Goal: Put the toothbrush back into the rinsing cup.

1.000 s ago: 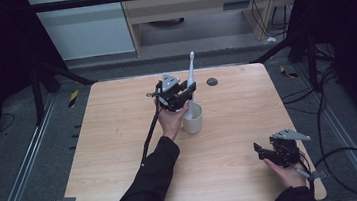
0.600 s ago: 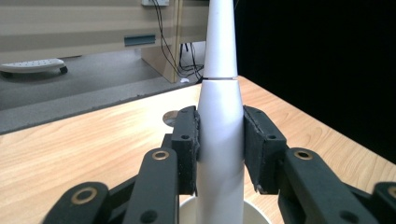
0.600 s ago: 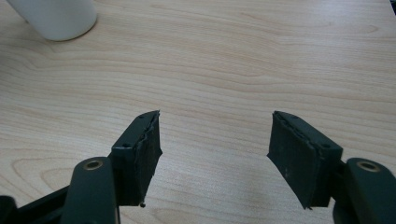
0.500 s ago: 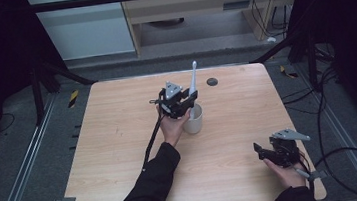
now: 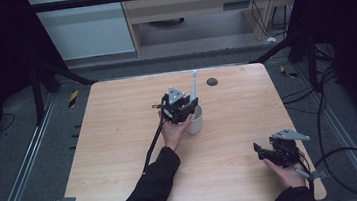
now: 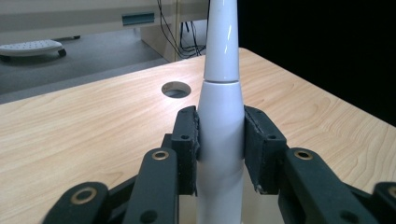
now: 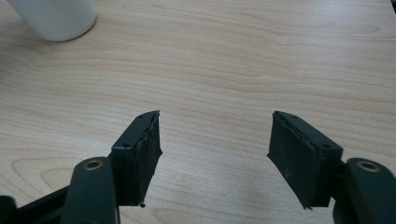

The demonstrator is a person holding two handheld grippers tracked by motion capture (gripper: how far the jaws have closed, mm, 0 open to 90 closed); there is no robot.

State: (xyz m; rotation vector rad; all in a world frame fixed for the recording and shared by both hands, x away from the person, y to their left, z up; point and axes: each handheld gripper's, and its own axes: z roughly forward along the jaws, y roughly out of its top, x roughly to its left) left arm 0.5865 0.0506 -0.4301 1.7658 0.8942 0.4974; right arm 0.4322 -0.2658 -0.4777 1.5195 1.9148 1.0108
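Clearly, the left gripper (image 5: 187, 108) has its two black jaws pressed on the sides of a white electric toothbrush (image 6: 220, 126), which stands upright between the pads (image 6: 187, 140). In the left gripper view the toothbrush body is thick where it is clamped and becomes a thinner neck above. In the high view the toothbrush rises straight from a white cup (image 5: 195, 123) near the middle of the wooden table (image 5: 121, 151) — its lower end is in the cup, and the gripper sits just above the cup's rim.

The right gripper (image 7: 212, 154) is well apart from this, near the table's front right corner in the high view. Its jaws stand wide with bare wood between them — they hold nothing. A round hole (image 5: 212, 82) lies in the tabletop beyond the cup.
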